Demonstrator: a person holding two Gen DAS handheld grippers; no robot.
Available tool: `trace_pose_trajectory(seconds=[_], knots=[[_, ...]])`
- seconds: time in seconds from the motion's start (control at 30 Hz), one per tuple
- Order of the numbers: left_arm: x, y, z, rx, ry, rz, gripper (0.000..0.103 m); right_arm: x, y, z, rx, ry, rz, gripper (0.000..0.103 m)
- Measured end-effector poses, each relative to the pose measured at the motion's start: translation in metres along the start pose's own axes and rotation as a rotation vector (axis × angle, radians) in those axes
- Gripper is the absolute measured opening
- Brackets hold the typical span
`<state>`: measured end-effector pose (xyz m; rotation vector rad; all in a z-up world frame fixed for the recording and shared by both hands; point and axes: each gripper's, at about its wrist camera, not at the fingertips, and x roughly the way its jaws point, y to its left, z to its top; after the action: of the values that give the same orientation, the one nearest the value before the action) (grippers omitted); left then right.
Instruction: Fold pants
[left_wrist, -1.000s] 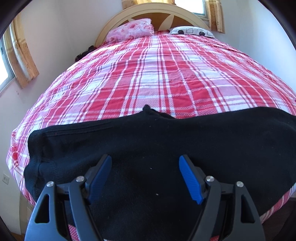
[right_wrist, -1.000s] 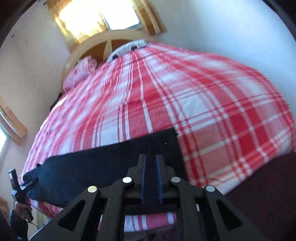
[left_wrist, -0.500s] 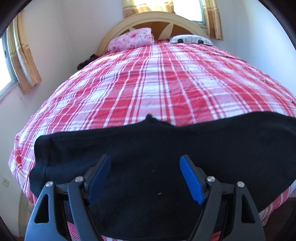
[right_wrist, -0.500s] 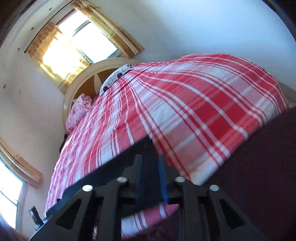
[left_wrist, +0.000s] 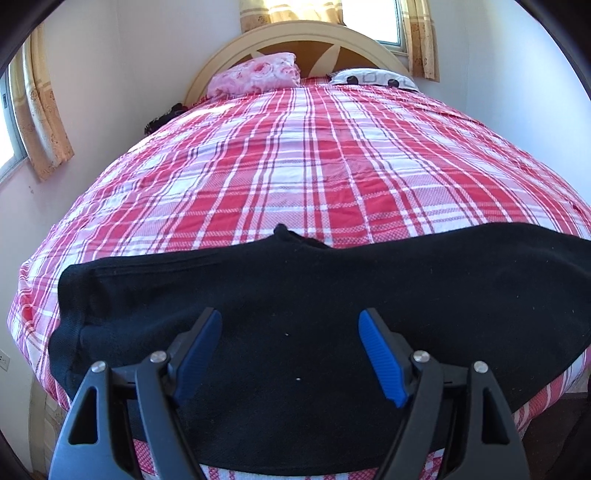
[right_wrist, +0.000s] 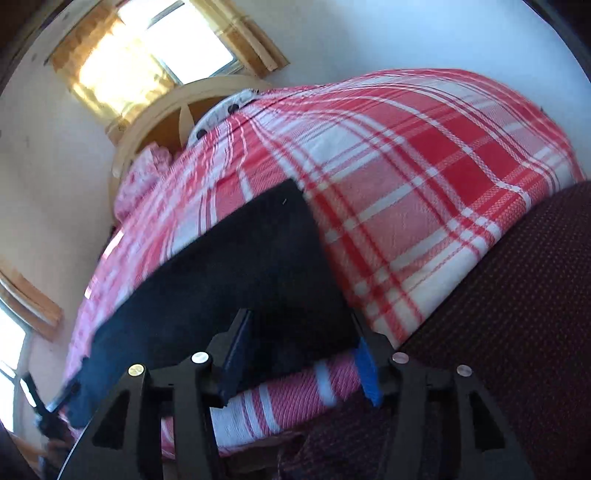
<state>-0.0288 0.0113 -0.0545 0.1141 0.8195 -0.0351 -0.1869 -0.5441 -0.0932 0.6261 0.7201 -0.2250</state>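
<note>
Claw on the right (right_wrist: 301, 354) was opening over the pants (right_wrist: 236, 266), left claw (left_wrist: 290, 354) spread wide, holding nothing. Pants lay folded lengthwise along the bed (left_wrist: 332, 166) edge; cross-folds apparently remained.

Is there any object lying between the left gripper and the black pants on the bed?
Nothing visible. The left gripper hangs open directly over the black pants, which lie flat near the edge of the plaid bedspread. Only dark cloth shows between its blue pads.
</note>
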Motion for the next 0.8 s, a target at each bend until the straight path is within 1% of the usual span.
trace_pose_trajectory(seconds=[0.03, 0.07, 0.13, 0.3, 0.4, 0.5, 0.57, 0.6, 0.63, 0.67, 0.7, 0.73, 0.77, 0.8], knots=[[0.000, -0.001, -0.001, 0.006, 0.000, 0.001, 0.080, 0.002, 0.006, -0.003, -0.018, 0.017, 0.005, 0.054], [-0.001, -0.002, -0.001, 0.011, -0.001, 0.000, 0.080, 0.003, 0.009, -0.006, -0.007, 0.036, 0.043, 0.054], [-0.001, -0.002, -0.001, 0.009, 0.001, -0.005, 0.080, 0.001, 0.013, -0.010, 0.031, 0.029, 0.100, 0.054], [0.000, 0.002, -0.002, -0.010, 0.007, -0.019, 0.080, -0.006, -0.002, -0.011, 0.219, -0.059, 0.165, 0.054], [-0.001, 0.006, -0.002, -0.015, -0.001, -0.017, 0.080, -0.012, -0.003, -0.019, 0.250, -0.050, 0.153, 0.054], [0.003, 0.008, -0.001, -0.026, 0.009, -0.024, 0.080, -0.022, -0.008, -0.028, 0.256, -0.085, 0.148, 0.053], [0.003, 0.006, -0.002, -0.021, 0.009, -0.024, 0.080, -0.018, -0.003, -0.027, 0.238, -0.070, 0.147, 0.053], [0.003, 0.005, -0.002, -0.018, 0.008, -0.023, 0.080, -0.015, 0.001, -0.027, 0.237, -0.051, 0.171, 0.053], [0.002, 0.005, -0.002, -0.016, 0.006, -0.024, 0.080, -0.013, 0.007, -0.026, 0.223, -0.049, 0.166, 0.053], [0.001, 0.005, -0.003, -0.015, 0.003, -0.027, 0.080, -0.010, 0.011, -0.025, 0.213, -0.043, 0.177, 0.046], [0.000, 0.005, -0.003, -0.013, 0.002, -0.028, 0.080, -0.003, 0.014, -0.023, 0.214, -0.020, 0.209, 0.038], [-0.001, 0.006, -0.003, -0.011, 0.000, -0.026, 0.080, 0.002, 0.018, -0.023, 0.210, -0.008, 0.209, 0.024], [-0.001, 0.008, -0.003, -0.011, -0.001, -0.020, 0.080, 0.005, 0.020, -0.023, 0.195, -0.017, 0.180, 0.021], [-0.002, 0.010, -0.003, -0.014, -0.003, -0.015, 0.080, 0.004, 0.019, -0.021, 0.185, -0.062, 0.156, 0.021]])
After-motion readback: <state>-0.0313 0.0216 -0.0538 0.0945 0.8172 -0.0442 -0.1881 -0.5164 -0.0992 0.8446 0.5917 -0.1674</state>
